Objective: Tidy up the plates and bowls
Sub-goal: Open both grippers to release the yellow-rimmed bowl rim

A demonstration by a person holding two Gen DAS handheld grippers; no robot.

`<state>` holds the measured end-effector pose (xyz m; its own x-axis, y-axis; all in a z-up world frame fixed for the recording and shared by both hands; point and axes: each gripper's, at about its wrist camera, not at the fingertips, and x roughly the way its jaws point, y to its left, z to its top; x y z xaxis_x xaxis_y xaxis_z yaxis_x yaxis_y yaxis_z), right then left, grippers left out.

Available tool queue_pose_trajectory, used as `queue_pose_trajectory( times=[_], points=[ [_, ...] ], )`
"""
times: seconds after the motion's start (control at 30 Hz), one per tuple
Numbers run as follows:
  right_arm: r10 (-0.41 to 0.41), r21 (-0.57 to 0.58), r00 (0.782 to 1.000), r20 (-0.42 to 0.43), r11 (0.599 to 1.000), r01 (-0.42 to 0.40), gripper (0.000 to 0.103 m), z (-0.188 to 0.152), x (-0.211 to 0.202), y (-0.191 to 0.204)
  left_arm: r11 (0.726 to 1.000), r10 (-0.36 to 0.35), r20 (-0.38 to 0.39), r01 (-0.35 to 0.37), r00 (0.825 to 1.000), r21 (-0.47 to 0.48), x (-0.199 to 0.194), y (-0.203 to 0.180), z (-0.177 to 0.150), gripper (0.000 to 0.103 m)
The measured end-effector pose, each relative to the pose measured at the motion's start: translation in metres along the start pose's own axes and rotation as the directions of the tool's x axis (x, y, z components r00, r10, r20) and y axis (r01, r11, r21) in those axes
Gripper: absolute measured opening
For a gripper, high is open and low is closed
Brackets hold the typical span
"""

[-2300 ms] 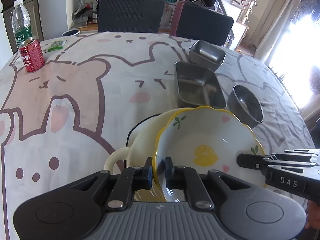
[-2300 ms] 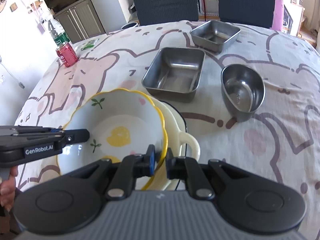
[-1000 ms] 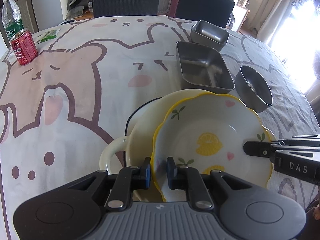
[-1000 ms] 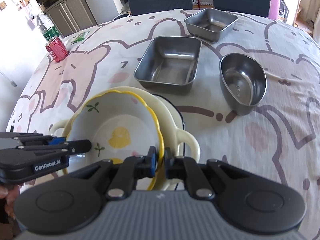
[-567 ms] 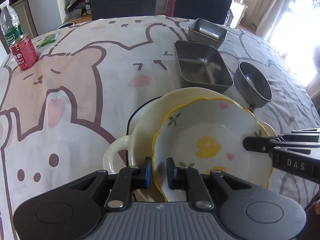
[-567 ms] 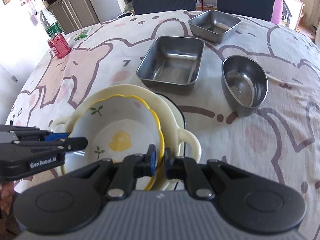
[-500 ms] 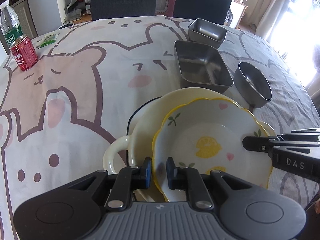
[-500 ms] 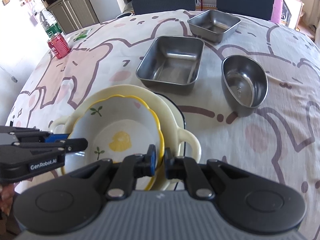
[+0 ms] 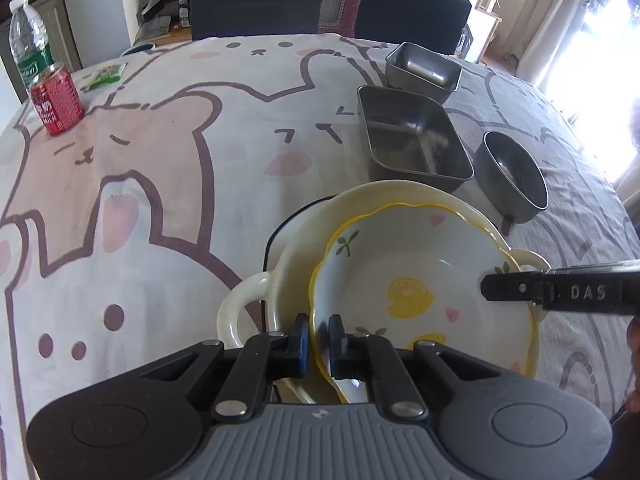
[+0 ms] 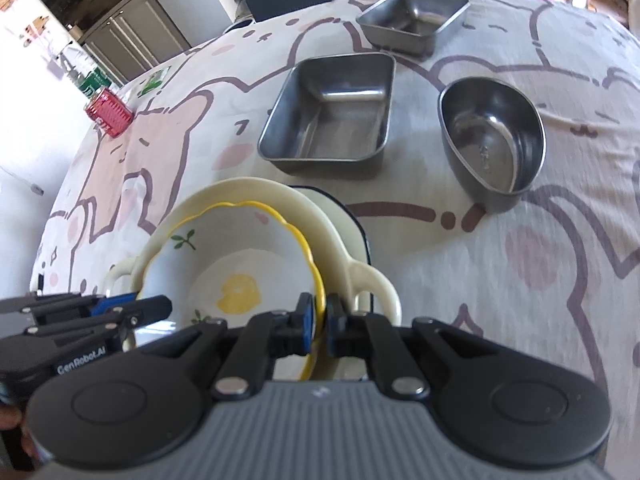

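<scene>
Left claw: left gripper is clamped on the near-left rim of the lemon-print bowl, one finger inside the rim and one outside.
Right claw: right gripper is pinched on the opposite rim of the same bowl; its fingers straddle the yellow scalloped edge.
Cross views: right gripper's black finger marked DAS enters the left wrist view from the right; left gripper's fingers enter the right wrist view from the left.
Lemon-print bowl: sits inside the cream two-handled dish, tilted a little, its rim below the dish's far rim.
Cream dish: rests on a flat plate with a dark rim, which shows only as a sliver beside it on the bunny-print tablecloth.
Steel rectangular tray: just beyond the cream dish, apart from it.
Small steel square tray: behind the rectangular one, near it.
Oval steel bowl: beside the rectangular tray, on the right gripper's side.
Far corner: red drink can and water bottle stand close together, well apart from the dishes.
</scene>
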<state>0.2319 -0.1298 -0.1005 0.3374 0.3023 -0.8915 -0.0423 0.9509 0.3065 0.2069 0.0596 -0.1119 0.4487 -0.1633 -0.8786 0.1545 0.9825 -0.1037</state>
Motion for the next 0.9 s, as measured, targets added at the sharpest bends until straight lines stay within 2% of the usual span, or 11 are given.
queue_pose_trajectory(
  times=[0.17,0.53,0.73,0.9],
  points=[
    [0.012,0.024,1.0,0.013,1.0,-0.012,0.01,0.001,-0.008,-0.004,1.0,0.003,0.002,-0.003,1.0,0.003,0.0,0.001,0.001,0.011],
    [0.024,-0.024,1.0,0.007,0.999,-0.024,0.009,-0.006,-0.014,-0.004,1.0,0.003,-0.015,-0.004,1.0,-0.006,0.0,0.001,0.002,0.012],
    [0.014,-0.054,1.0,0.014,0.998,-0.014,0.01,-0.007,-0.014,-0.002,1.0,-0.012,-0.005,0.012,1.0,-0.012,-0.007,0.0,0.002,0.025],
    [0.01,-0.088,1.0,0.02,0.996,-0.008,0.015,-0.009,-0.015,0.002,1.0,-0.016,0.005,0.016,1.0,-0.006,-0.014,-0.002,0.0,0.033]
  ],
)
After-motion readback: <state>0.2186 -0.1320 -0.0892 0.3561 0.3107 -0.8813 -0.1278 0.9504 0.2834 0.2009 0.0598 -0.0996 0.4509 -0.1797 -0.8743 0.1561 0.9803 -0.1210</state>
